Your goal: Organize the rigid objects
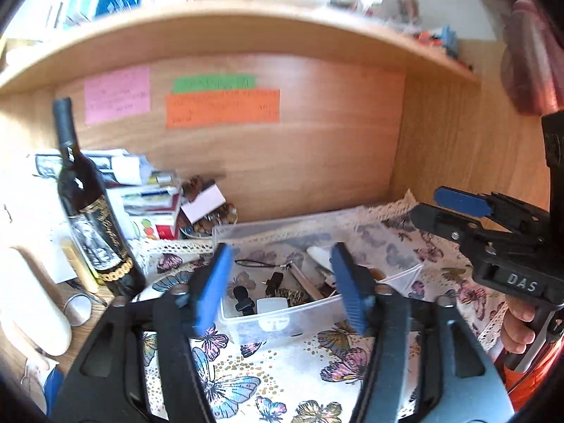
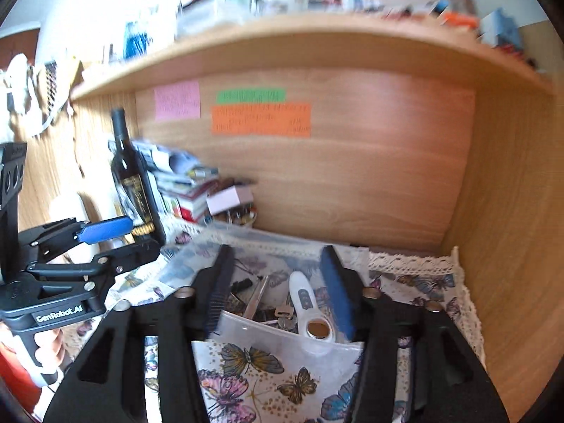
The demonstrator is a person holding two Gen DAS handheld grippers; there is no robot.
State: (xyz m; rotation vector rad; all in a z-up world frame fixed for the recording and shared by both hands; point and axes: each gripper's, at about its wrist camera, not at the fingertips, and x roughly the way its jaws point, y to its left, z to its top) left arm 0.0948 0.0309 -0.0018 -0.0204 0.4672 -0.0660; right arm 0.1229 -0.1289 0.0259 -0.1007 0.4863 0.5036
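Note:
A clear plastic box (image 1: pixel 317 308) stands on a butterfly-print cloth (image 1: pixel 282 370) inside a wooden desk alcove. It holds several small rigid items: black clips, a white gadget (image 1: pixel 272 312), keys, metal pieces. In the right wrist view the box (image 2: pixel 282 345) shows a white magnifier-like tool (image 2: pixel 310 310) and a metal bar (image 2: pixel 257 298). My left gripper (image 1: pixel 282 282) is open and empty, just in front of the box. My right gripper (image 2: pixel 278 285) is open and empty above the box's near side. Each gripper also shows in the other view, the right (image 1: pixel 458 208) and the left (image 2: pixel 116 236).
A dark wine bottle (image 1: pixel 91 218) stands at the left beside a pile of magazines and small boxes (image 1: pixel 148 190). A white bottle (image 1: pixel 31 303) and a metal ring (image 1: pixel 79 308) lie at the far left. Wooden walls close the back and right. Coloured notes (image 1: pixel 222 105) hang on the back panel.

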